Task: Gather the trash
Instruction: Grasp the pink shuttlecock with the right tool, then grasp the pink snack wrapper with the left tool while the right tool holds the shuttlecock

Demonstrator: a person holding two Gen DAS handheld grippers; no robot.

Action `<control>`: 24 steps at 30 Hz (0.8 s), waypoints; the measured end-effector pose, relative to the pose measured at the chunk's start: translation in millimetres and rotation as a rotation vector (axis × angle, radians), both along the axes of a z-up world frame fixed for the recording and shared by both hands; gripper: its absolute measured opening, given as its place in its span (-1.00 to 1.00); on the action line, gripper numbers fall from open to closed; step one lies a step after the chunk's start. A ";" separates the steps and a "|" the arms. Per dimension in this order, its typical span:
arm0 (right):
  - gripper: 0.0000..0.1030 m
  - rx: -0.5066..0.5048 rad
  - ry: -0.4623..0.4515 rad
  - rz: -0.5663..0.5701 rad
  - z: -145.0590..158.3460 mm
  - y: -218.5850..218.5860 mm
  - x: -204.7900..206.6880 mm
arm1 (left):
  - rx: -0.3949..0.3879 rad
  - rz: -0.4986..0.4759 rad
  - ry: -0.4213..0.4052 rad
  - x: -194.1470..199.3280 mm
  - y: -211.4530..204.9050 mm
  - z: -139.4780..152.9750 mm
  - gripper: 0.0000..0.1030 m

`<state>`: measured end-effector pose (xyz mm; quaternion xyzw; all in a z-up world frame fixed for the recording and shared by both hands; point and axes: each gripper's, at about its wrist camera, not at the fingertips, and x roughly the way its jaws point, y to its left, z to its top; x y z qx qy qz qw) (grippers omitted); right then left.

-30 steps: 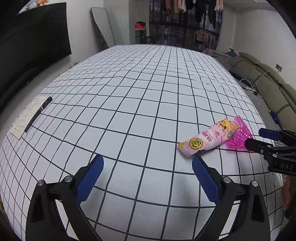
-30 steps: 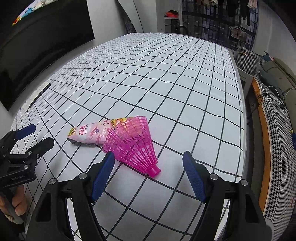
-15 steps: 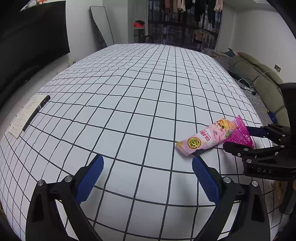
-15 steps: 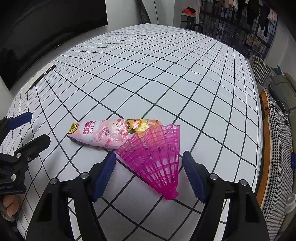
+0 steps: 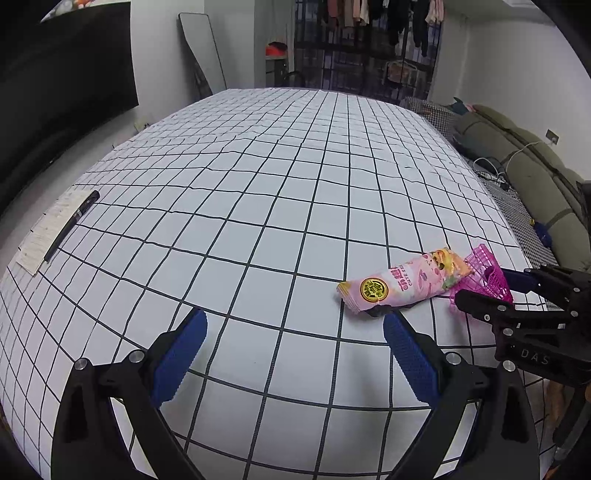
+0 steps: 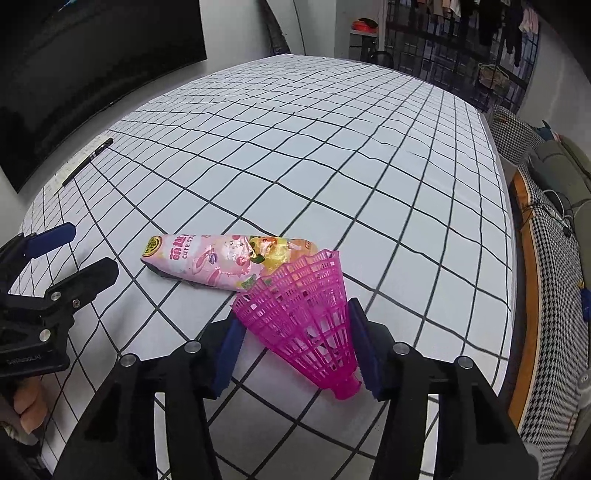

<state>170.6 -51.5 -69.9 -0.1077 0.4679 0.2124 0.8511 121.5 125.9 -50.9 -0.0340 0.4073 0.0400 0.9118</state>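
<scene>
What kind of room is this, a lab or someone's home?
Most likely a home living room: a table under a grid-patterned cloth, a dark TV screen on the wall, a green sofa, and clothes on a rack behind.

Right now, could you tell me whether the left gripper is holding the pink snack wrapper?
No, the left gripper is open with nothing between its fingers, and the snack wrapper lies on the table ahead.

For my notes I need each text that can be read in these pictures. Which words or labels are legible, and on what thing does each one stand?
"CUTE STA": cut-off pink print on the pink snack wrapper.
Chinese characters and the round yellow seal on the wrapper: too blurred to read.
"DAS": on the body of the right gripper, seen from the left wrist view.
Embossed label on the body of the left gripper: too blurred to read.
Print on the paper slip under the black pen: too small to read.
</scene>
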 end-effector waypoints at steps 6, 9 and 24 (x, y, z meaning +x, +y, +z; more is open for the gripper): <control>0.03 0.048 0.010 -0.137 4.2 -28.8 -18.1 | 0.006 -0.008 -0.019 -5.5 -5.7 5.2 0.83; 0.03 0.075 0.011 -0.201 7.5 -45.2 -32.9 | 0.005 -0.020 -0.025 -8.3 -9.9 6.5 0.83; 0.03 0.236 -0.002 -0.418 17.6 -99.1 -117.9 | 0.049 -0.129 -0.010 -20.8 -25.1 19.1 0.84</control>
